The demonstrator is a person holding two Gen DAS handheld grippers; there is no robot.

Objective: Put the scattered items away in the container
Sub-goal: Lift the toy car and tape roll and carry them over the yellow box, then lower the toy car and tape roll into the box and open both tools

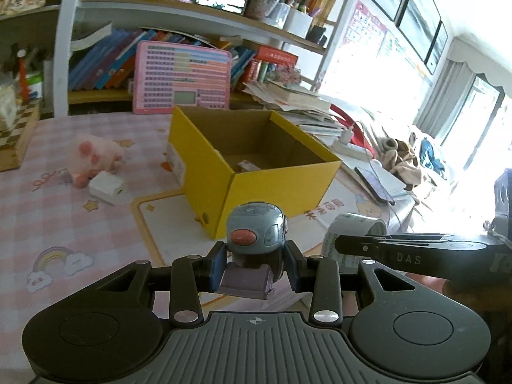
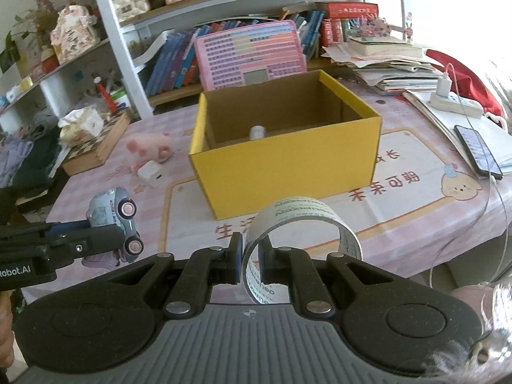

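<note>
My left gripper [image 1: 255,264] is shut on a grey-blue toy truck [image 1: 256,228], held above the table short of the yellow cardboard box [image 1: 281,188]. The truck also shows in the right wrist view [image 2: 112,214]. My right gripper [image 2: 249,256] is shut on the wall of a clear tape roll [image 2: 304,224], also short of the box [image 2: 288,166]. The tape shows in the left wrist view [image 1: 352,230]. The box holds a small white item [image 2: 257,132]. A pink plush pig [image 1: 94,155] and a white charger cube [image 1: 105,185] lie on the table left of the box.
A pink toy tablet [image 2: 252,54] leans on the bookshelf behind the box. A chessboard box [image 2: 96,140] sits at the left. Stacked papers, a power strip [image 2: 454,102] and a phone [image 2: 478,150] lie at the right. The pink checked tablecloth [image 1: 80,224] covers the table.
</note>
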